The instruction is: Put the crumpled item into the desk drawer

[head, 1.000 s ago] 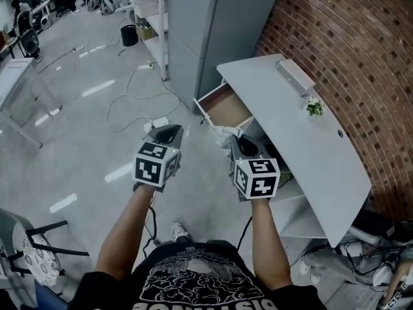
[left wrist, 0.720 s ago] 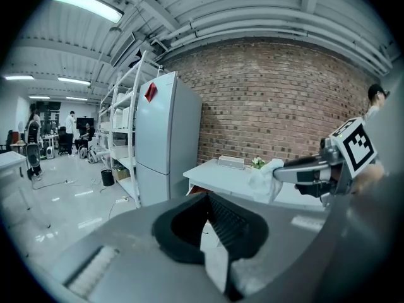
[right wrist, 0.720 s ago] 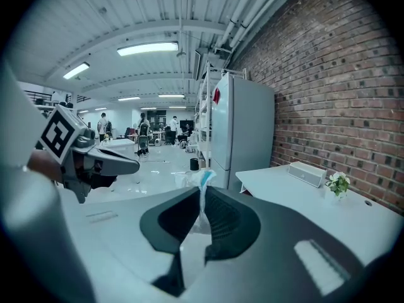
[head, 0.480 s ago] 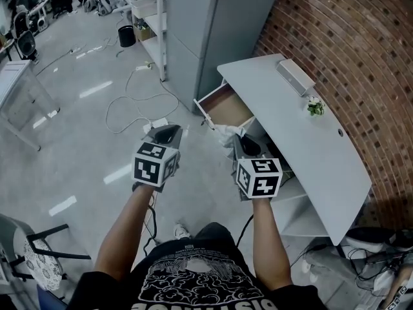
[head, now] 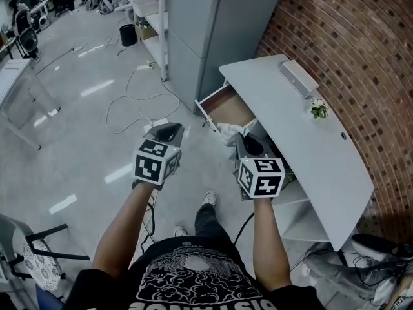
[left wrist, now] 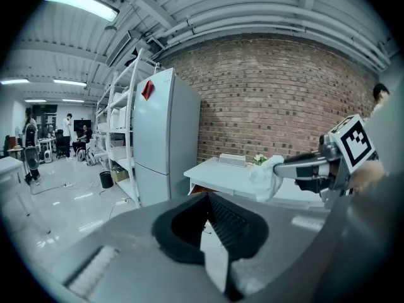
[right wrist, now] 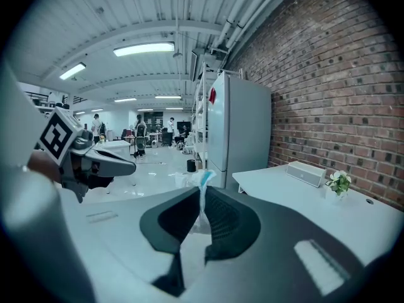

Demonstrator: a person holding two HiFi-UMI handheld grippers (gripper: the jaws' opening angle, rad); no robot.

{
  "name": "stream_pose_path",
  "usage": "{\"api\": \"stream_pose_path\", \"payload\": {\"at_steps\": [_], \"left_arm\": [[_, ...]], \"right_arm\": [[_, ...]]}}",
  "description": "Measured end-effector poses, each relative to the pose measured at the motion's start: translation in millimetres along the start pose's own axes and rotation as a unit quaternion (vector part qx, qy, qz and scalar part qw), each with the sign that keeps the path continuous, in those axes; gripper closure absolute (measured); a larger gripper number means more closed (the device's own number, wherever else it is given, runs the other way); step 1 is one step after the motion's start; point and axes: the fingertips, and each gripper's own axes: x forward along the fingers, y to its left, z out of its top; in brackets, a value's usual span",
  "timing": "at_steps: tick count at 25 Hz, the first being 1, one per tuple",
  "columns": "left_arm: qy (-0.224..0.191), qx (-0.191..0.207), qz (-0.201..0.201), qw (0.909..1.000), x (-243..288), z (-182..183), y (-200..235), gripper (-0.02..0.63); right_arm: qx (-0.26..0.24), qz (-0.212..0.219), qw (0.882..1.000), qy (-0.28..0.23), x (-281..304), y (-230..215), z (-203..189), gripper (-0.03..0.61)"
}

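A white crumpled item [head: 227, 132] hangs pinched at the tip of my right gripper [head: 240, 138], just in front of the open desk drawer [head: 222, 106]. In the right gripper view the item [right wrist: 201, 182] sticks up between the jaws of that gripper [right wrist: 202, 202], a bluish streak at its top. The drawer's brown inside shows nothing in it. My left gripper [head: 169, 130] is held over the floor, left of the drawer, jaws together and empty. From the left gripper [left wrist: 205, 199] view, the right gripper [left wrist: 302, 166] carries the item [left wrist: 265, 176] before the white desk [left wrist: 221, 172].
The white desk top [head: 310, 148] bears a grey box [head: 298, 78] and a small plant [head: 316, 109]. A grey cabinet [head: 206, 31] stands behind the drawer. Cables [head: 135, 102] lie on the floor. A chair [head: 32, 250] is at lower left. Shelves [head: 293, 205] sit under the desk.
My right gripper has carried the crumpled item slightly closer to the open drawer. The person has stepped forward, one foot now showing. The left gripper has hardly moved.
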Motion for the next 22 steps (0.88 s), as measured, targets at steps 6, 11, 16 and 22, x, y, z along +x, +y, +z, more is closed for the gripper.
{"api": "stream_pose_path", "payload": {"at_steps": [6,11,16,22], "left_arm": [[0.007,0.005,0.005,1.0000,28.3,4.9,8.9,0.614],[0.010,-0.002,0.008,0.9999,58.5,12.0,18.9,0.614],[0.020,-0.012,0.009,0.9997,93.9,14.2,27.7,0.614],[0.032,-0.025,0.014,0.9991,132.8,13.4,37.5,0.614]], "right_arm": [[0.007,0.008,1.000,0.001,27.7,-16.6,-1.6,0.551],[0.007,0.013,1.000,0.009,55.5,-37.5,1.6,0.551],[0.010,0.016,0.999,0.026,86.2,-60.6,-2.8,0.551],[0.013,0.026,0.999,0.044,119.6,-83.2,-6.4,0.551]]}}
